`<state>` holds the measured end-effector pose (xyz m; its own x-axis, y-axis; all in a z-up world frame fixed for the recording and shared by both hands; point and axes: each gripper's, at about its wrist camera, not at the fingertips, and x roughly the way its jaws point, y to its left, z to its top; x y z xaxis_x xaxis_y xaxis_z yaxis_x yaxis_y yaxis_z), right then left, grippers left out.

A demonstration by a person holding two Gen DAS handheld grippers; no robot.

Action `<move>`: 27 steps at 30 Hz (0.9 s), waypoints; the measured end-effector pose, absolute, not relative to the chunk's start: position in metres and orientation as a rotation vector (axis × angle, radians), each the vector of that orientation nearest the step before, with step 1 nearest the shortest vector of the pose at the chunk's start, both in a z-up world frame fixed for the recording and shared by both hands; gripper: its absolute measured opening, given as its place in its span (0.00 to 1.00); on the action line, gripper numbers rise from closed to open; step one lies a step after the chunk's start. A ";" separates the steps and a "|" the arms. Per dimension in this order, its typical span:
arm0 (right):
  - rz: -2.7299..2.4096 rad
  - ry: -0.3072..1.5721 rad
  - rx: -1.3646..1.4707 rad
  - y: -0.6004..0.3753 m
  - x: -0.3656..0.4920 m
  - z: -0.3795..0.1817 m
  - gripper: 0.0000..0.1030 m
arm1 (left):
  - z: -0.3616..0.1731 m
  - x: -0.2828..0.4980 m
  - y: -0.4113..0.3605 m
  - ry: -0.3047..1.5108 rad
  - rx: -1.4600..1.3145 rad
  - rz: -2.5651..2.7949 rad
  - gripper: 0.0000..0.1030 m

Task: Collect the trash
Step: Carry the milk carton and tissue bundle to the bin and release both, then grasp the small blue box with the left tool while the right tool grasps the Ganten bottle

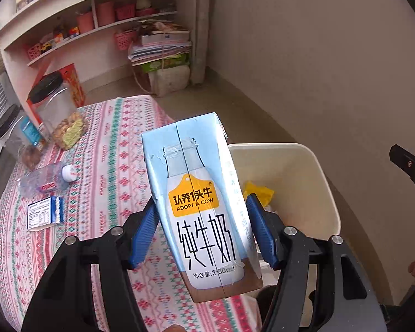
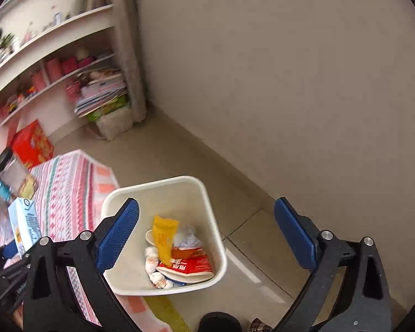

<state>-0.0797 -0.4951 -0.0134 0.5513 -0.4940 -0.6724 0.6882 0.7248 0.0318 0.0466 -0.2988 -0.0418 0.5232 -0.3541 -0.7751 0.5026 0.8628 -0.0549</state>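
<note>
Inspecting the left wrist view first: the left gripper (image 1: 200,229) is clamped on a pale blue milk carton (image 1: 199,202), its blue pads (image 1: 144,233) pressing low on both sides, so most of the carton stands above the grip. The carton sits at frame centre, over the edge of the patterned tablecloth (image 1: 105,144), with the cream waste bin (image 1: 312,182) partly hidden behind it to the right. Risk: gripped so low, the carton could tip or slide out before it is fully over the bin mouth and land on the cloth or floor. A crushed plastic bottle (image 1: 45,179) and a small blue-and-white box (image 1: 45,215) lie on the cloth at left, uncollected.

Turning to the right wrist view: the right gripper (image 2: 206,233) stands wide apart and empty above the bin, where a yellow wrapper (image 2: 164,238) tops the other rubbish. The carton enters at lower left. Risk: both grippers converge on one small opening; a collision could knock the carton aside or nudge the bin.
</note>
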 end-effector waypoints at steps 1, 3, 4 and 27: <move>-0.731 0.687 0.314 -0.500 -0.084 -0.013 0.92 | -0.039 0.045 -0.308 0.878 0.185 -0.537 0.61; -0.758 0.684 0.324 -0.505 -0.089 -0.014 0.92 | -0.036 0.042 -0.325 0.880 0.185 -0.580 0.61; -0.771 0.683 0.324 -0.507 -0.092 -0.014 0.92 | -0.035 0.040 -0.334 0.885 0.185 -0.608 0.62; -0.655 0.719 0.162 -0.432 -0.048 -0.018 0.93 | -0.022 0.047 -0.275 0.816 0.237 -0.482 0.82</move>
